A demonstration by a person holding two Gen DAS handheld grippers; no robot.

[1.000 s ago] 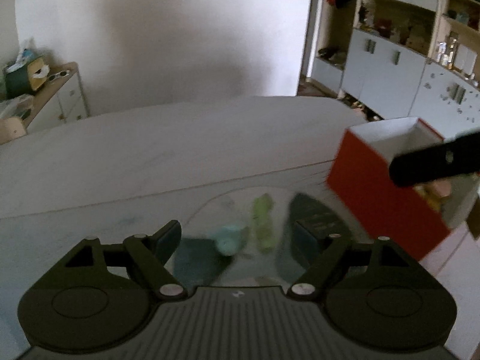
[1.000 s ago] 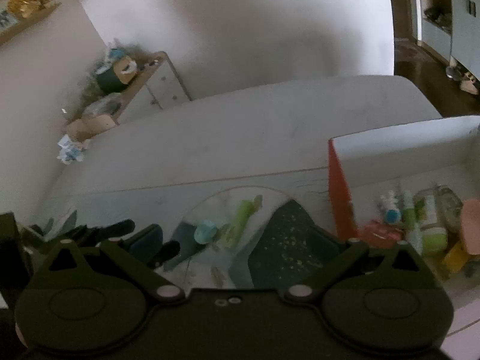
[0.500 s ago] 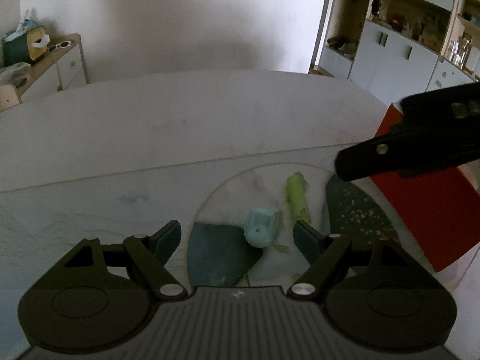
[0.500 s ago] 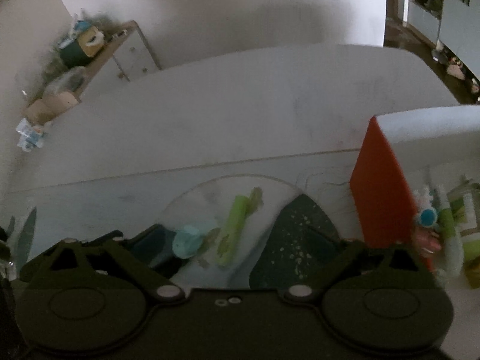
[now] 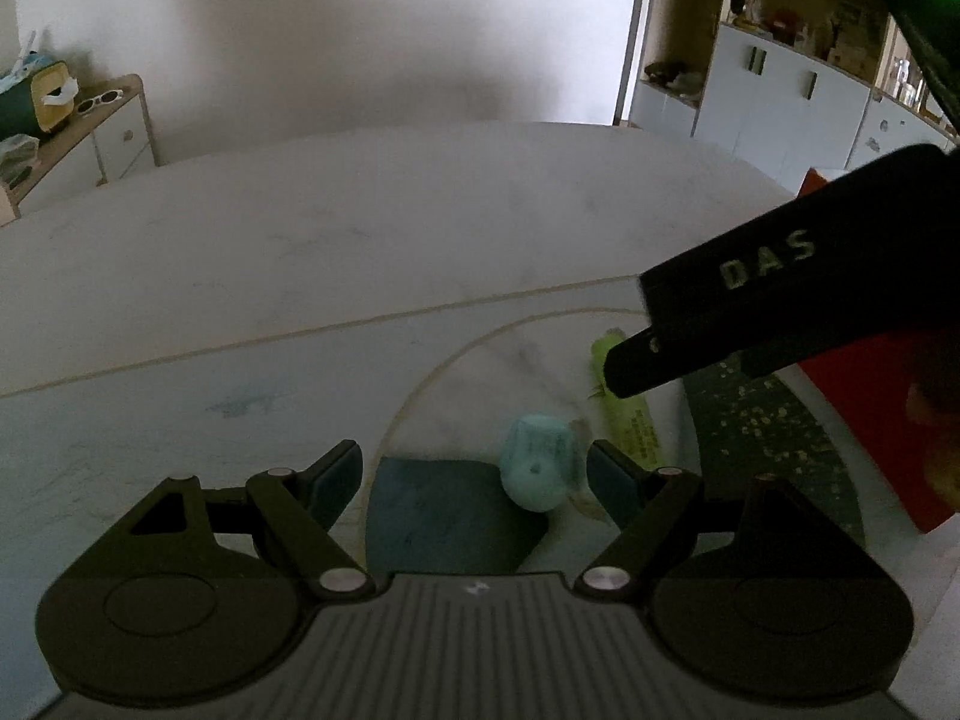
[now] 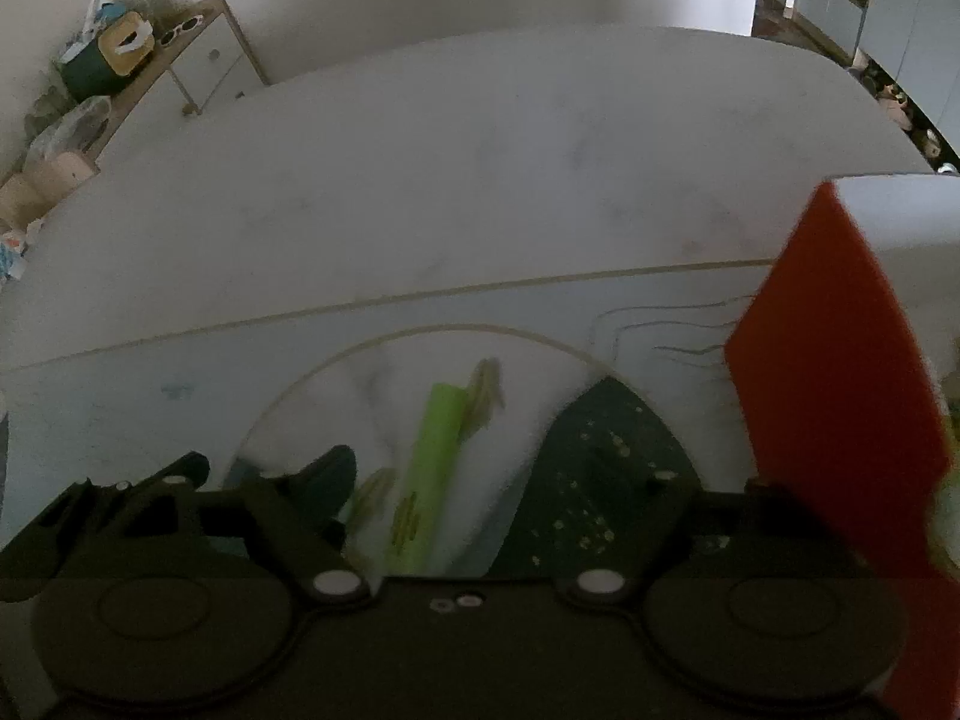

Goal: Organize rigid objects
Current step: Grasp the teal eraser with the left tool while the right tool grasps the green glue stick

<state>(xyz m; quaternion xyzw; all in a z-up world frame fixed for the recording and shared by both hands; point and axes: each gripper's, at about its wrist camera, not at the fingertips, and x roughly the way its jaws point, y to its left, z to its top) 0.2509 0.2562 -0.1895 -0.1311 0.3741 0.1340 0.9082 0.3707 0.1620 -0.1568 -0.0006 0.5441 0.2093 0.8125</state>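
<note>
A small teal cap-shaped object (image 5: 537, 468) and a lime green tube (image 5: 627, 414) lie on the table's round inlay. My left gripper (image 5: 474, 474) is open, with the teal object between its fingers, close to the right fingertip (image 5: 612, 474). In the right wrist view the green tube (image 6: 429, 474) lies lengthwise between the fingers of my right gripper (image 6: 522, 492), which is open and low over it. The right gripper's body (image 5: 780, 294) crosses the left wrist view above the tube. The teal object is hidden in the right wrist view.
A red box (image 6: 840, 372) with white inside stands right of the inlay; its side also shows in the left wrist view (image 5: 870, 420). A dark green speckled inlay patch (image 6: 606, 480) lies beside the tube. A cabinet (image 5: 78, 138) stands far left; shelves (image 5: 780, 60) stand far right.
Both grippers moved forward and lower toward the inlay. The teal object now sits between the left fingers. The right gripper came over the green tube, and the box slid to the right edge.
</note>
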